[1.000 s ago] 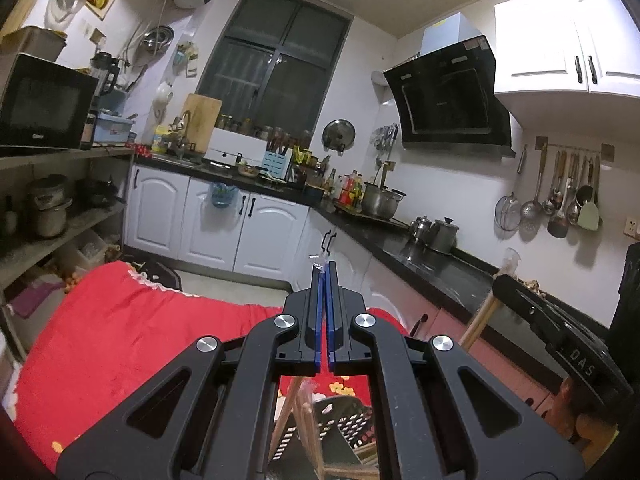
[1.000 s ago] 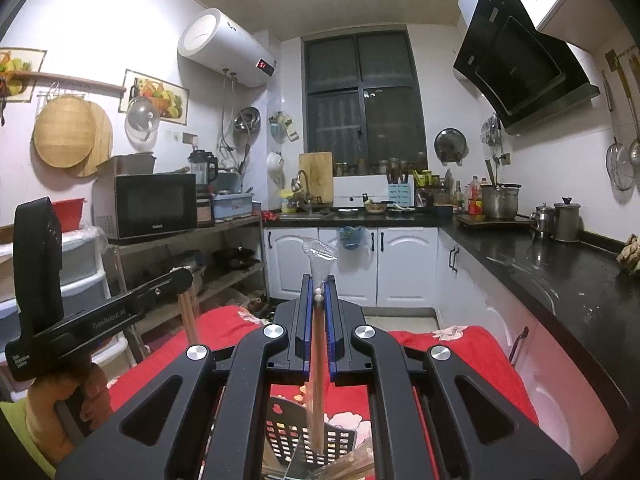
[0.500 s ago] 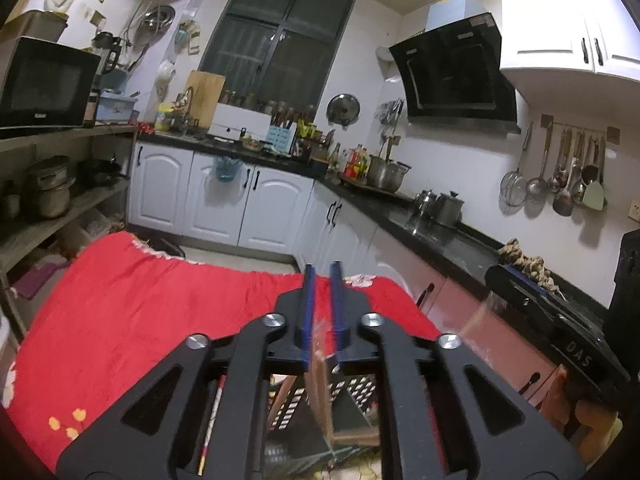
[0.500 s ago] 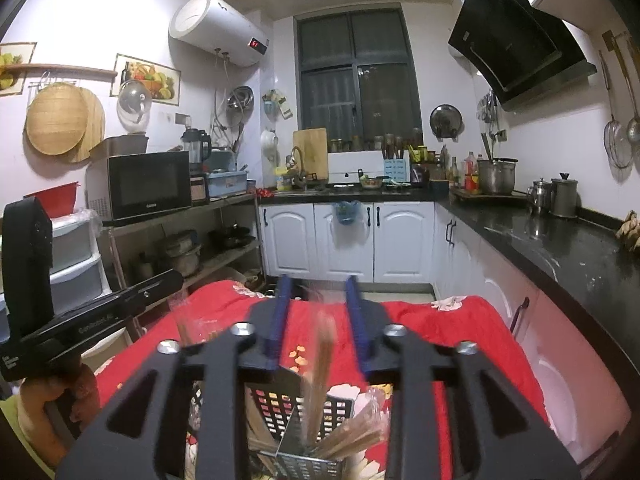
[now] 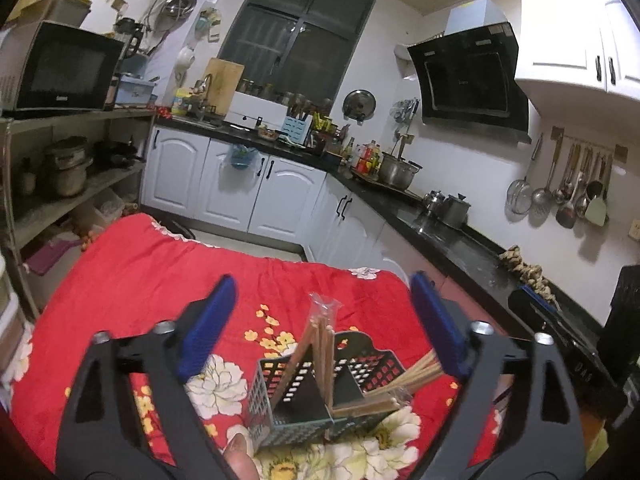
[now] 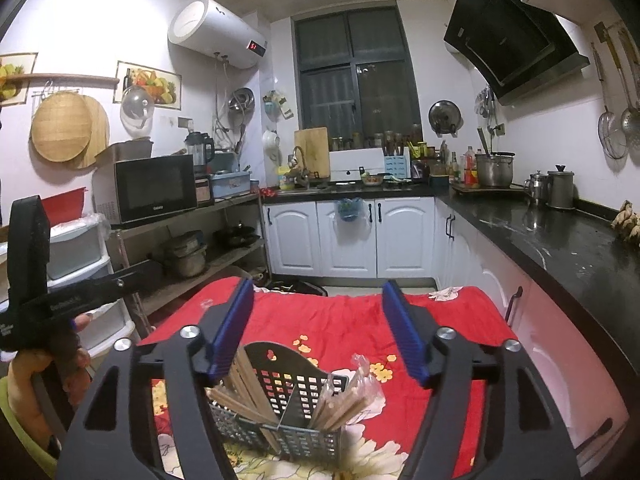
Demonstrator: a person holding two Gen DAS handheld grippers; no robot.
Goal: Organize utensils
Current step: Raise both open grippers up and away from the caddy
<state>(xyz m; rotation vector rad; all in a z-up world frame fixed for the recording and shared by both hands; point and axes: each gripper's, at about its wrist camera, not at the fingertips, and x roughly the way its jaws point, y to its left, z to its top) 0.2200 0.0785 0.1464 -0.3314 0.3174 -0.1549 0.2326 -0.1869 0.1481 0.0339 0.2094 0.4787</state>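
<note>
The perforated utensil basket (image 6: 298, 408) stands on the red floral cloth (image 5: 132, 280), a divider splitting it into compartments. I see wrapped chopsticks (image 6: 344, 396) leaning in the right compartment and bare chopsticks (image 6: 236, 384) in the left. My right gripper (image 6: 318, 328) has just been opening; its jaws stand apart above the basket, gripping nothing. My left gripper (image 5: 320, 328) likewise has just spread wide, released. A fingertip (image 5: 240, 456), apparently, shows at the lower edge.

utensil holder (image 6: 298, 394): 1, two compartments | chopstick bundles (image 6: 340, 398): 2, one per compartment | grippers: 2 | red floral cloth (image 5: 160, 280): 1 | microwave (image 6: 154, 186): 1
</note>
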